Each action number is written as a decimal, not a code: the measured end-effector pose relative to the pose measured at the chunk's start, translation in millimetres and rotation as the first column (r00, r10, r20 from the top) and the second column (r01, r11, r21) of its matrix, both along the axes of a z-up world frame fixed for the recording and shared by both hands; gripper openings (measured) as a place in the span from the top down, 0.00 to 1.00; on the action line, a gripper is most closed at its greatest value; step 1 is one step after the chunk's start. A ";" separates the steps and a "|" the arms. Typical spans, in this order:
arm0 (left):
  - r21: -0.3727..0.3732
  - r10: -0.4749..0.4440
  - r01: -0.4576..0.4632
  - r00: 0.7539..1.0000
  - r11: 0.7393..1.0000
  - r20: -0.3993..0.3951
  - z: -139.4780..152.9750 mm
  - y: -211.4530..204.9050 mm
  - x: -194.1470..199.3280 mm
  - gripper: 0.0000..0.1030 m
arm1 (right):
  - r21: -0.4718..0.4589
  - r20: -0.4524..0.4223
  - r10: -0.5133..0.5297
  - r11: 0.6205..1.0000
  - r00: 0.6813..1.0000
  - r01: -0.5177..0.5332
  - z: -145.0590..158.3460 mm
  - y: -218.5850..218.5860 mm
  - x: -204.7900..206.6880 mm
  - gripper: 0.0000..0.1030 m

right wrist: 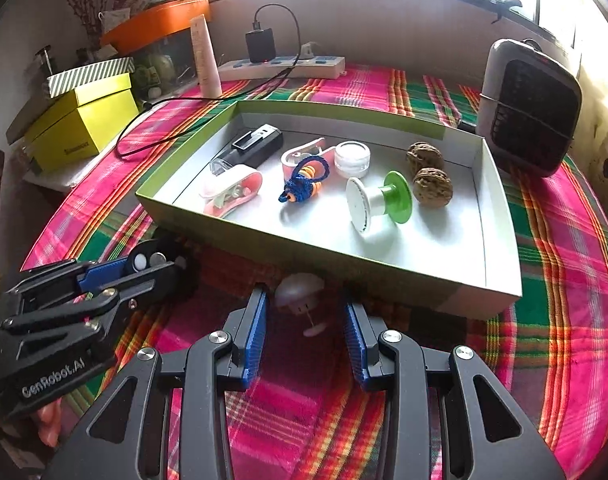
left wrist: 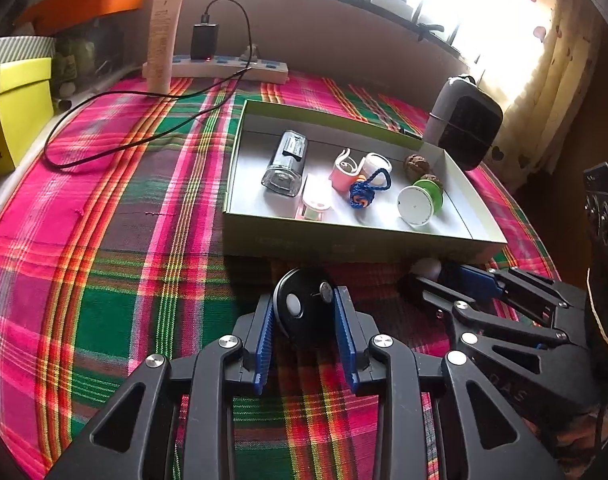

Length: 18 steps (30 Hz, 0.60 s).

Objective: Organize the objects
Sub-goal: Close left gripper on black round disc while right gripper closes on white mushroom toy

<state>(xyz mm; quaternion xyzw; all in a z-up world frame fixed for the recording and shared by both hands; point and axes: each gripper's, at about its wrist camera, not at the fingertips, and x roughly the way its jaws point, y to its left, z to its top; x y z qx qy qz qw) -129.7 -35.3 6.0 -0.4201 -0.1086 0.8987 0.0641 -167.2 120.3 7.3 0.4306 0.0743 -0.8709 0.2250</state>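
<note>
The left gripper (left wrist: 304,312) has its blue ribbed fingers (left wrist: 263,336) closed around a round black disc with a white button (left wrist: 299,308), low over the plaid-cloth tabletop (left wrist: 103,240), just near of the shallow green-walled cardboard tray (left wrist: 344,240). The right gripper (right wrist: 306,320) is open, its fingers either side of a small translucent white suction hook (right wrist: 297,292) lying by the tray's near wall.

The disc is pinched at its edges, so it could twist out on the lift. The hook sits close against the wall; closing could push it away instead of catching it.

In the tray: two walnuts (right wrist: 430,172), two pink clips (right wrist: 231,190), one green-and-white spool (right wrist: 378,200), one clear jar (right wrist: 352,158), one black lighter (right wrist: 255,144), one blue cord toy (right wrist: 304,180).
</note>
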 end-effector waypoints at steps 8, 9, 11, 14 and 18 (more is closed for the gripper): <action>-0.014 -0.006 0.006 1.000 1.000 -0.008 0.1 4.0 1.5 0.73 | 0.033 -0.021 -0.013 0.999 1.000 0.014 -1.6 -3.6 0.7 0.64; -0.016 -0.007 0.006 1.000 1.000 -0.008 0.1 4.7 1.6 0.73 | 0.032 -0.022 -0.015 0.999 1.000 0.015 -1.6 -3.5 0.7 0.64; -0.018 -0.007 0.006 1.000 1.000 -0.009 0.1 4.2 2.0 0.73 | 0.024 -0.023 -0.020 0.999 1.000 0.021 -1.9 -2.6 1.2 0.64; -0.015 -0.006 0.005 1.000 1.000 -0.009 0.1 4.0 2.3 0.73 | 0.022 -0.025 -0.028 0.999 0.999 0.029 -2.1 -2.5 1.7 0.64; -0.021 -0.006 0.006 1.000 1.000 -0.009 0.1 3.9 2.3 0.73 | 0.031 -0.030 -0.036 0.999 0.999 0.037 -2.0 -4.0 3.0 0.64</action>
